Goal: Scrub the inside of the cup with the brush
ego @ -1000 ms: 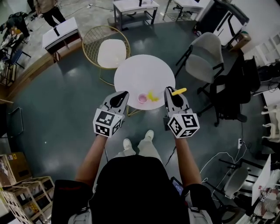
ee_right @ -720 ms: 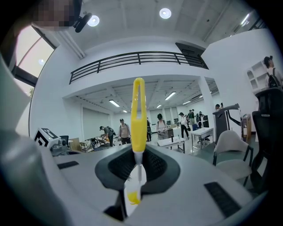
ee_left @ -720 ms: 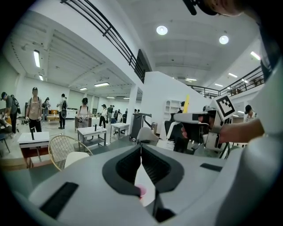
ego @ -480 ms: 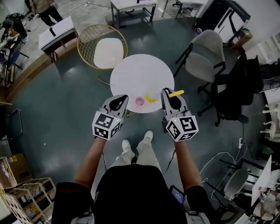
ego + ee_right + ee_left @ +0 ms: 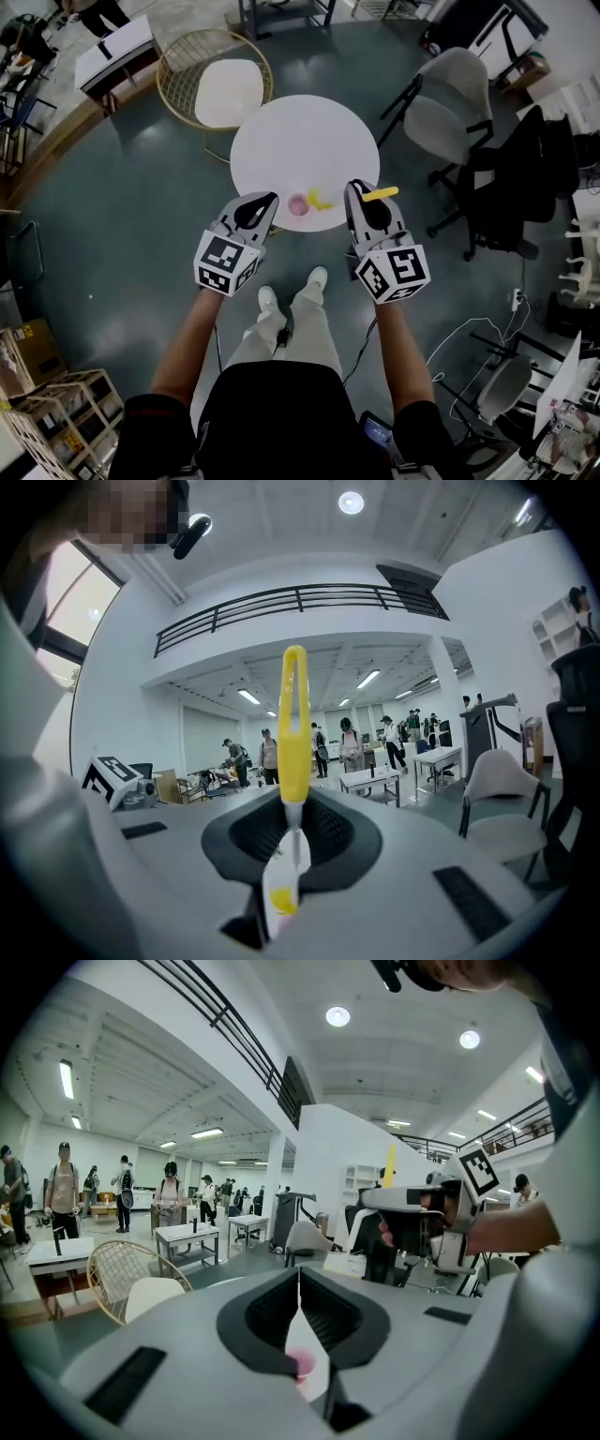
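A small pink cup [image 5: 297, 205] stands near the front edge of the round white table [image 5: 305, 141]. It also shows through the slit of my left gripper's jaws as the cup [image 5: 305, 1365]. My left gripper [image 5: 267, 200] hangs just left of the cup, above the table's edge, and is shut with nothing in it [image 5: 299, 1283]. My right gripper [image 5: 356, 190] hovers to the cup's right, shut on a brush with a yellow looped handle [image 5: 293, 728]. In the head view the handle [image 5: 382, 195] pokes out to the right. A yellow object [image 5: 321, 200] lies on the table beside the cup.
A gold wire chair with a white seat [image 5: 223, 89] stands behind the table, and a grey office chair [image 5: 445, 122] at the right. The floor is dark green. Desks [image 5: 187, 1237] and several people [image 5: 61, 1185] are far off in the hall.
The head view has drifted, so the table sits slightly higher and further left in the picture. Both grippers stay at the table's near edge. The right one still holds the brush.
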The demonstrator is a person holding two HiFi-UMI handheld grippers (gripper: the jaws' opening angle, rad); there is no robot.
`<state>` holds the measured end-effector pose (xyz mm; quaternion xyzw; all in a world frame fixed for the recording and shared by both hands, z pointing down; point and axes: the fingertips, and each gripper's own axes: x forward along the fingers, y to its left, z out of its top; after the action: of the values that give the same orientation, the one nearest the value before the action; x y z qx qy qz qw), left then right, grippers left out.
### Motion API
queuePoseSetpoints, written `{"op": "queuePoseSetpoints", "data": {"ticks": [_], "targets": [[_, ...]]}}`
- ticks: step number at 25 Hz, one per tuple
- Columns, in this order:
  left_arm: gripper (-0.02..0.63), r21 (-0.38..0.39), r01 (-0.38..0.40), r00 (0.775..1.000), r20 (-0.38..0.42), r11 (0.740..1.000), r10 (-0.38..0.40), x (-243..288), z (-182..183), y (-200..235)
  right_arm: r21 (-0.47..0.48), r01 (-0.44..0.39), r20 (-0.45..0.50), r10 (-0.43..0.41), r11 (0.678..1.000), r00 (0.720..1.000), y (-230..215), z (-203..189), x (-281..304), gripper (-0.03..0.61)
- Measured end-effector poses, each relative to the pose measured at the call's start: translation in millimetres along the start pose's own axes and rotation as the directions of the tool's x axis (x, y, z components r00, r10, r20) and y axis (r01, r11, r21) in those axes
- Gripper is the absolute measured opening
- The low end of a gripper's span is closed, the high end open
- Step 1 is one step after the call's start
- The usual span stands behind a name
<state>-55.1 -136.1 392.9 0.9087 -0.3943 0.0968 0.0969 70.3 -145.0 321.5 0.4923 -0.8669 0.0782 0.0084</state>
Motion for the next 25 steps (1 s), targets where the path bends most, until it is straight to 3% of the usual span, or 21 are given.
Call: {"op": "queuePoseSetpoints", "data": {"ticks": [10,19,25], "targets": [[0.015,-0.038,0.032,0.999,-0.031,0.999,-0.034,13.3,-39.7,-1.9,-0.007,-0.007,-0.005,0.007,1.000,1.000,-2.9,-22.4,7.9,0.048],[0.017,-0.008,0.056,0.998,-0.031,0.998,-0.056,23.9,-56.3,0.2,-0.013,0.006,0.028,-0.006,1.000,1.000,-19.0,-22.2,17.5,0.048],[0.017,-0.027,0.067,0.997,-0.024,0.997,-0.067,34.3,-64.6,0.9,-0.011,-0.004,0.025,0.004,1.000,1.000,-24.6,-29.7,23.7,0.048]]}}
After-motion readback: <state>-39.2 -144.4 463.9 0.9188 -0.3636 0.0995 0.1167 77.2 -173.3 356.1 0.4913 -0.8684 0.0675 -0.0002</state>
